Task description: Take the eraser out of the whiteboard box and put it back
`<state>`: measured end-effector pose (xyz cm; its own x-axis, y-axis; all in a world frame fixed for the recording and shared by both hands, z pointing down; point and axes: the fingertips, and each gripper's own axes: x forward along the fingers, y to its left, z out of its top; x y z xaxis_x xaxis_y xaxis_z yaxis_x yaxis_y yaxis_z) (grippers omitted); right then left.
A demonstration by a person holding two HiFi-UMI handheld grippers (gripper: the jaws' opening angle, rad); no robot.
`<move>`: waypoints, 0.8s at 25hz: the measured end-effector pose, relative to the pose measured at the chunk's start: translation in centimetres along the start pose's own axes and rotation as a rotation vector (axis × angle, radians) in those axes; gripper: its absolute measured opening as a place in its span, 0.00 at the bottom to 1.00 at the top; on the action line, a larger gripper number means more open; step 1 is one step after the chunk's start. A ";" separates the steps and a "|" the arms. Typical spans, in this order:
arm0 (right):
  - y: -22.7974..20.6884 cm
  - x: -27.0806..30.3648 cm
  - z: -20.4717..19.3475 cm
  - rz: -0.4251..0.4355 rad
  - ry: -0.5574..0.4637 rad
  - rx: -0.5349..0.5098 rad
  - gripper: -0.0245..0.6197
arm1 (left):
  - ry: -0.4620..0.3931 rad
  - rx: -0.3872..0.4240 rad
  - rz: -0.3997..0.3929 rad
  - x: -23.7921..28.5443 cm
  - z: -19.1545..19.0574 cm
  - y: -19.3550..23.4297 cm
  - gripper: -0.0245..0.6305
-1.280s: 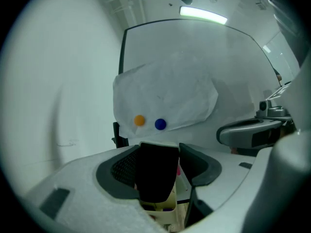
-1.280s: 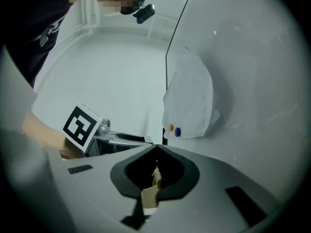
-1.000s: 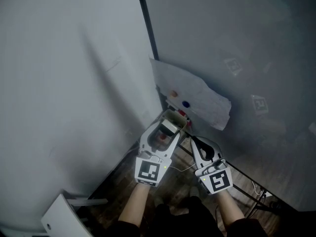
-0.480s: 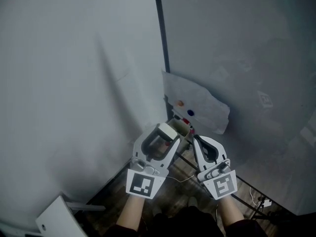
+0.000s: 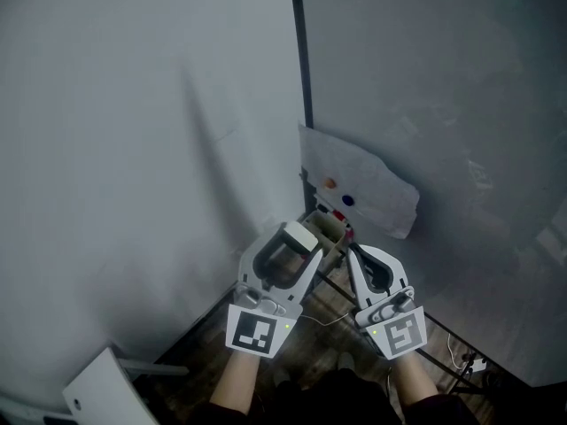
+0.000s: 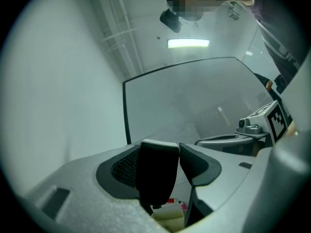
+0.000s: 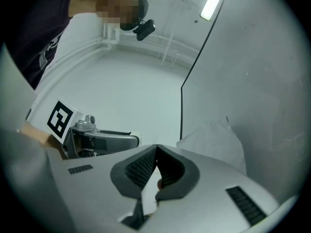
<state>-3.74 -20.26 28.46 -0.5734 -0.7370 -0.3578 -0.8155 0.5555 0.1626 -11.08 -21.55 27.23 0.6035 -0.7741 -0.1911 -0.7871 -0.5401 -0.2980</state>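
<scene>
Eraser (image 5: 299, 235) clamped in left gripper (image 6: 159, 165) jaws, held clear of box (image 5: 330, 227), just above and beside it, at whiteboard's (image 5: 443, 104) lower corner. Right gripper (image 7: 155, 173) jaws together, empty, near box. Judged: take-out done; putting back in box left.

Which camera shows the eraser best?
The left gripper view: the eraser sits large and close, clamped between the jaws. The head view shows only its small pale top. The right gripper view doesn't clearly show it.
</scene>
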 end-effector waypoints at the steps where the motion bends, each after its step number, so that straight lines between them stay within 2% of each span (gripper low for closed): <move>1: 0.0 0.0 0.0 -0.001 0.000 0.000 0.04 | -0.001 0.004 -0.002 0.0 0.0 0.0 0.42; 14: -0.3 -0.3 -0.5 -0.009 0.018 0.002 0.04 | 0.014 -0.037 0.001 0.2 -0.9 0.1 0.42; 20: -0.1 0.0 -2.1 -0.010 0.046 0.013 0.04 | 0.036 -0.068 -0.010 0.9 -3.1 0.7 0.42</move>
<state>-3.80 -21.15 30.32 -0.5683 -0.7595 -0.3165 -0.8204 0.5524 0.1474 -11.45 -23.61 29.75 0.6072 -0.7794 -0.1543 -0.7888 -0.5679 -0.2350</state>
